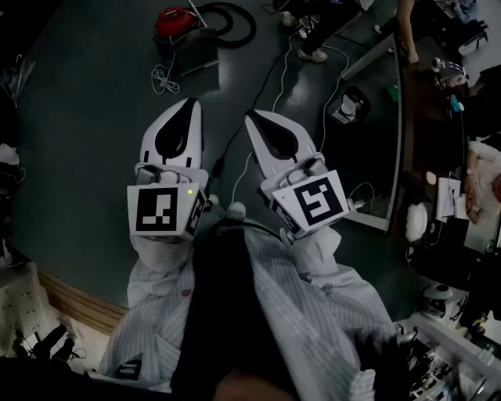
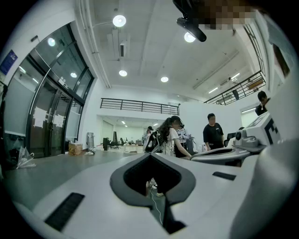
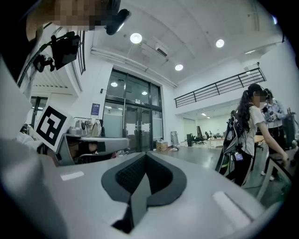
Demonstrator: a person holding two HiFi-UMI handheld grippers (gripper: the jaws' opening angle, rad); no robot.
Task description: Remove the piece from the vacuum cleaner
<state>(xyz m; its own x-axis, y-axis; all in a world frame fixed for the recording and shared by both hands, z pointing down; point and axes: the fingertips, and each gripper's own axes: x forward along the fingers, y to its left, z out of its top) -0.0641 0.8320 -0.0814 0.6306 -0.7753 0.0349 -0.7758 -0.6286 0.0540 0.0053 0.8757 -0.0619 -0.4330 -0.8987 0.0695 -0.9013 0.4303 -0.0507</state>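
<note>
In the head view, the red vacuum cleaner [image 1: 174, 22] sits on the dark floor far ahead, its black hose [image 1: 232, 19] coiled beside it. My left gripper [image 1: 190, 102] and right gripper [image 1: 252, 117] are held level side by side, well short of it, pointing toward it. Both pairs of white jaws are shut with nothing between them. In the left gripper view the left gripper [image 2: 150, 155] shows closed jaws, and in the right gripper view the right gripper [image 3: 145, 154] does too. The vacuum cleaner appears in neither gripper view.
A white cable [image 1: 275, 82] runs across the floor ahead of the grippers, and a small white unit [image 1: 348, 106] stands to the right. A cluttered desk [image 1: 438, 133] lines the right side. People stand ahead [image 1: 317, 35], [image 2: 213, 133], [image 3: 250, 133]. A shelf [image 1: 19, 301] sits at lower left.
</note>
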